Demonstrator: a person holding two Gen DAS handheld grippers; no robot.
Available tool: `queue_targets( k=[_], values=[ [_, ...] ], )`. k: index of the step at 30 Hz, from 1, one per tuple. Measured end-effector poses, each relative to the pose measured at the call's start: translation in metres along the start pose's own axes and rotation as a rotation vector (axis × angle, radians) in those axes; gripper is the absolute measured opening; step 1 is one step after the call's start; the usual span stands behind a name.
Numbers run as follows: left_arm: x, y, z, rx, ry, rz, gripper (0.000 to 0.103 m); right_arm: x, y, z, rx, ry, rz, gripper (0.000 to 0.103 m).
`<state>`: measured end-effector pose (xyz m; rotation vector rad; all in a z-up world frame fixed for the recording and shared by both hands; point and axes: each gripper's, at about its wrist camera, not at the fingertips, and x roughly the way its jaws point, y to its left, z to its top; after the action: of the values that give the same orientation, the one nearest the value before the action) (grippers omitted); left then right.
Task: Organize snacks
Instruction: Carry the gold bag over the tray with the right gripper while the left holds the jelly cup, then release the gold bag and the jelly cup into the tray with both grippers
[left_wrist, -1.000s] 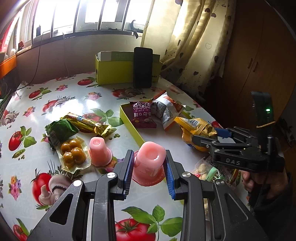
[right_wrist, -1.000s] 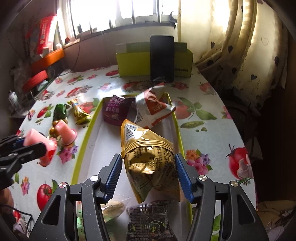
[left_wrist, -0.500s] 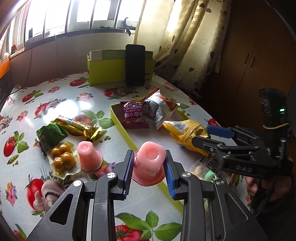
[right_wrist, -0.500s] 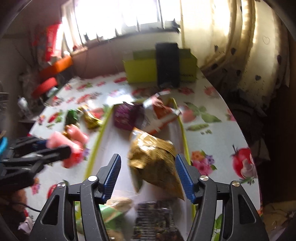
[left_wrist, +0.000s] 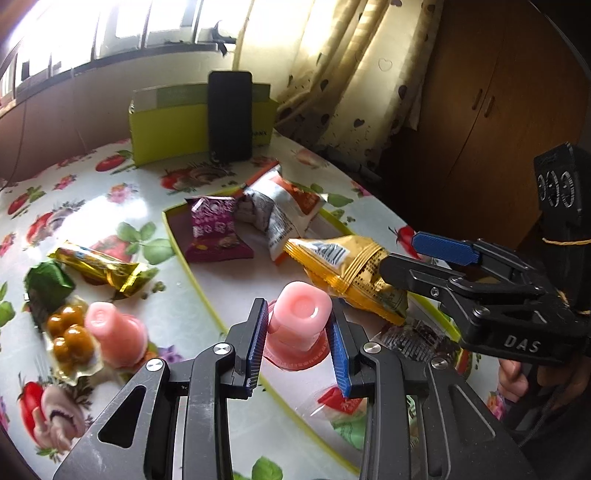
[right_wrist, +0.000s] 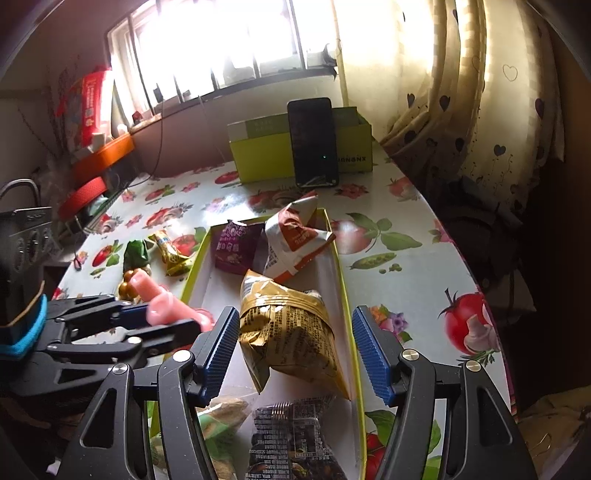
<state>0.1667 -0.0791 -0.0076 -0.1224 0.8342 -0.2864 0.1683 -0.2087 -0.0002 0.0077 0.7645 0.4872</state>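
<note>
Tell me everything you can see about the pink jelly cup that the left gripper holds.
The pink jelly cup is a small cup of translucent plastic filled with pale pink jelly. It is held upside down, its narrower rounded base upward and its wide sealed rim, a deeper pink, below. The left gripper is shut on its sides with the blue ribbed pads. It hangs above the yellow-edged tray, close beside the gold snack bag; contact between them is unclear.

Home: heart-print curtains (left_wrist: 354, 74), wardrobe (left_wrist: 480, 110)
</note>
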Motion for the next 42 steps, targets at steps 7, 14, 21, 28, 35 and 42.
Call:
queue_targets(
  k=[7, 14, 21, 28, 35, 42],
  values=[
    [0.007, 0.0, -0.004, 0.018, 0.022, -0.008, 0.033, 0.002, 0.002, -0.001, -0.005, 0.009, 0.005, 0.063],
    [-0.01, 0.006, -0.011, -0.004, 0.005, 0.006, 0.033, -0.003, 0.0, 0.0, 0.025, -0.006, -0.003, 0.063],
    [-0.03, 0.018, -0.018, -0.054, -0.031, 0.037, 0.033, -0.011, 0.012, 0.0, 0.002, -0.011, 0.01, 0.063],
    [-0.043, 0.038, -0.029, -0.122, -0.037, 0.103, 0.033, -0.014, 0.034, -0.002, -0.046, 0.001, 0.039, 0.063],
    [-0.059, 0.052, -0.035, -0.165, -0.055, 0.142, 0.033, -0.01, 0.052, -0.005, -0.079, 0.023, 0.064, 0.063],
    [-0.067, 0.057, -0.04, -0.177, -0.057, 0.152, 0.033, -0.009, 0.064, -0.006, -0.099, 0.039, 0.079, 0.063]
  ],
)
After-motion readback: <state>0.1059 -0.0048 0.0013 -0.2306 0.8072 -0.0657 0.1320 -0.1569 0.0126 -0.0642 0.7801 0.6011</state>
